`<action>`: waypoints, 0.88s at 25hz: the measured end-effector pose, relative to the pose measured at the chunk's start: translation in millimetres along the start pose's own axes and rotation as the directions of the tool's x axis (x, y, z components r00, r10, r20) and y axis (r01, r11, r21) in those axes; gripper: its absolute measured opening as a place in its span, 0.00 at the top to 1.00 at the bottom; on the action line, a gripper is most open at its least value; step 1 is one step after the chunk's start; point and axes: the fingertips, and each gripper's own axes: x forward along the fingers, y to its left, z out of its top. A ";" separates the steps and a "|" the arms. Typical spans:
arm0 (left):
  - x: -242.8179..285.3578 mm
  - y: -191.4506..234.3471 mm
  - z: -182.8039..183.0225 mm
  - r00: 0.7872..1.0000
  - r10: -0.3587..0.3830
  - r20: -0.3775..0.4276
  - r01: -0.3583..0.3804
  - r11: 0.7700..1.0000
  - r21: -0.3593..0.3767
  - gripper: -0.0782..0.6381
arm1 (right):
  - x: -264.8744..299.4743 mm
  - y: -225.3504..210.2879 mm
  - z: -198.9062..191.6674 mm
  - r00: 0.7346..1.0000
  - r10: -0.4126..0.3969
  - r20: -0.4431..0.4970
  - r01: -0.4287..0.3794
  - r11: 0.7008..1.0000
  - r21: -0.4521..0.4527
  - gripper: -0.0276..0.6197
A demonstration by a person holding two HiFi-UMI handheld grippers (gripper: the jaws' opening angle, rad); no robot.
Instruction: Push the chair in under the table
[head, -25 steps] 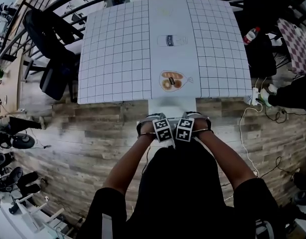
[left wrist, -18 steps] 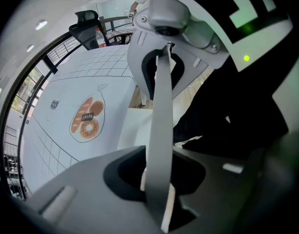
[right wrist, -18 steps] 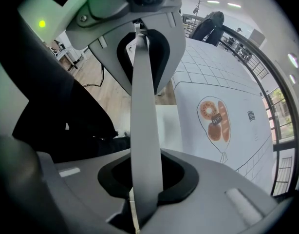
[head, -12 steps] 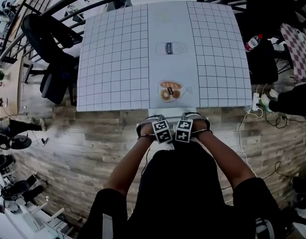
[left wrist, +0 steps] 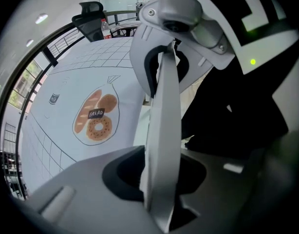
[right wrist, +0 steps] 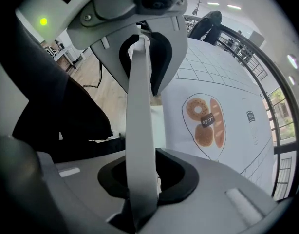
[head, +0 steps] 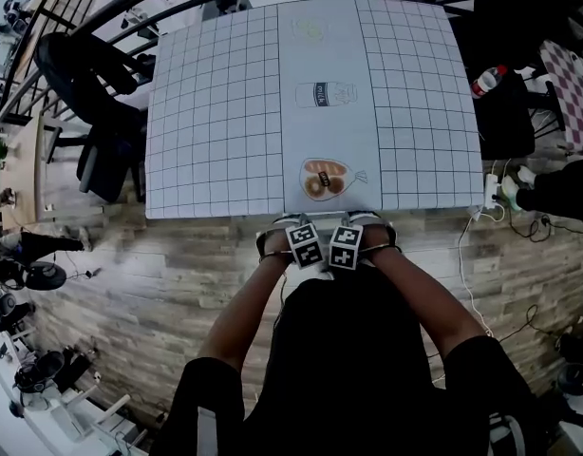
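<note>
holding the white chair back (left wrist: 164, 116) by its top edge: left claw (left wrist: 158, 182), pointed down. its jaws have just been opening a little, with the edge between them and, as far as shows, pressed from both sides.
right claw (right wrist: 142, 179): just beside the left one, clamped on the same edge.
person's arms (head: 244, 316): both reach forward to the claws, which are side by side.
white chair back, place: just short of the tabletop's (head: 216, 112) near edge, at its middle. the seat is out of sight, judged to be already under the tabletop.
tabletop: covered with a gridded sheet. bread drawing (head: 323, 179) is nearest the claws, bottle drawing (head: 325, 94) beyond it.
black office chair (head: 92, 93): left of the tabletop, apart from it.
wood floor (head: 159, 274): on the near side of the tabletop.
step in hand, judged: the push itself, close to its end.
next move, judged: a short level shove toward the tabletop, both claws kept even so the chair does not skew, until the back meets the edge. then let go.
</note>
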 end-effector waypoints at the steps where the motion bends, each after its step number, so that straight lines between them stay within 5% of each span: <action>1: -0.7 4.7 -4.0 1.000 -0.005 -0.003 0.005 1.000 0.006 0.74 | 2.8 -5.2 4.0 1.000 -0.003 0.000 0.003 1.000 0.002 0.83; 22: 25.2 32.1 2.5 0.999 -0.039 0.008 0.039 0.999 0.004 0.75 | 20.2 -30.3 -3.6 1.000 0.031 -0.007 -0.030 0.997 0.072 0.82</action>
